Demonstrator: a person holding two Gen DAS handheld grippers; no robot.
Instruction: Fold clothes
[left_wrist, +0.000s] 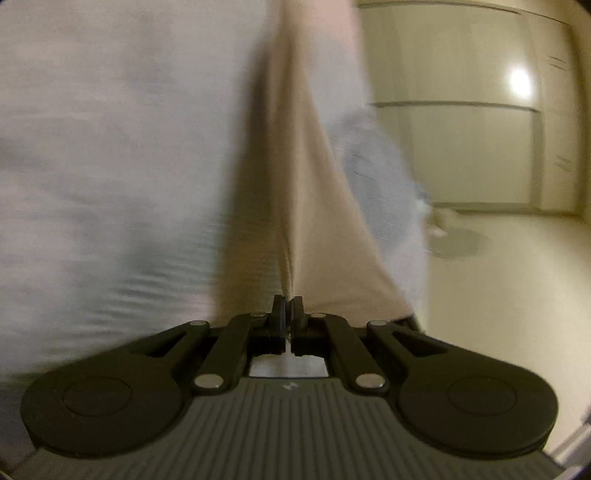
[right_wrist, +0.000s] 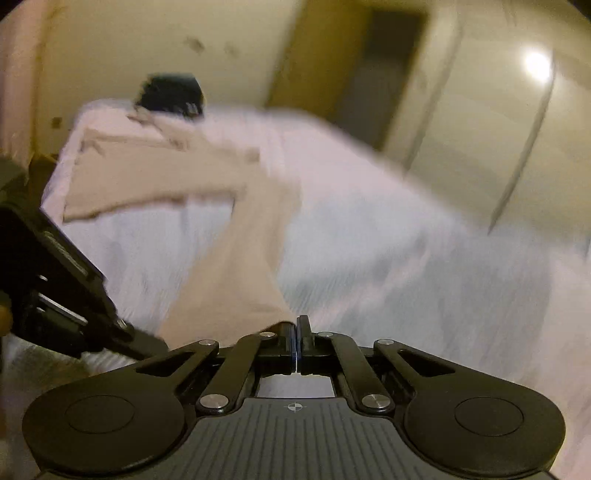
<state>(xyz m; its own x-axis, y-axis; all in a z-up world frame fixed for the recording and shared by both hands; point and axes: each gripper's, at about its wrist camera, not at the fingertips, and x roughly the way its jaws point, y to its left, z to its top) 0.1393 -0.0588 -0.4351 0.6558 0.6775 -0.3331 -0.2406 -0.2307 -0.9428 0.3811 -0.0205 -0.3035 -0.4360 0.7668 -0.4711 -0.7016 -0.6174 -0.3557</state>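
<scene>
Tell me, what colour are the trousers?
Beige trousers, plain with no pattern; clearest in the right wrist view.

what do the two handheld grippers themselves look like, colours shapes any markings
Both look alike. The left gripper and right gripper each have a grey ribbed body, two matte black round-ended side plates with a raised disc, and black linkage bars pinned with silver rivets leading to narrow black fingers. A small white logo sits on the left body; a white crosshair mark sits on the right. No cables or sleeves show.
</scene>
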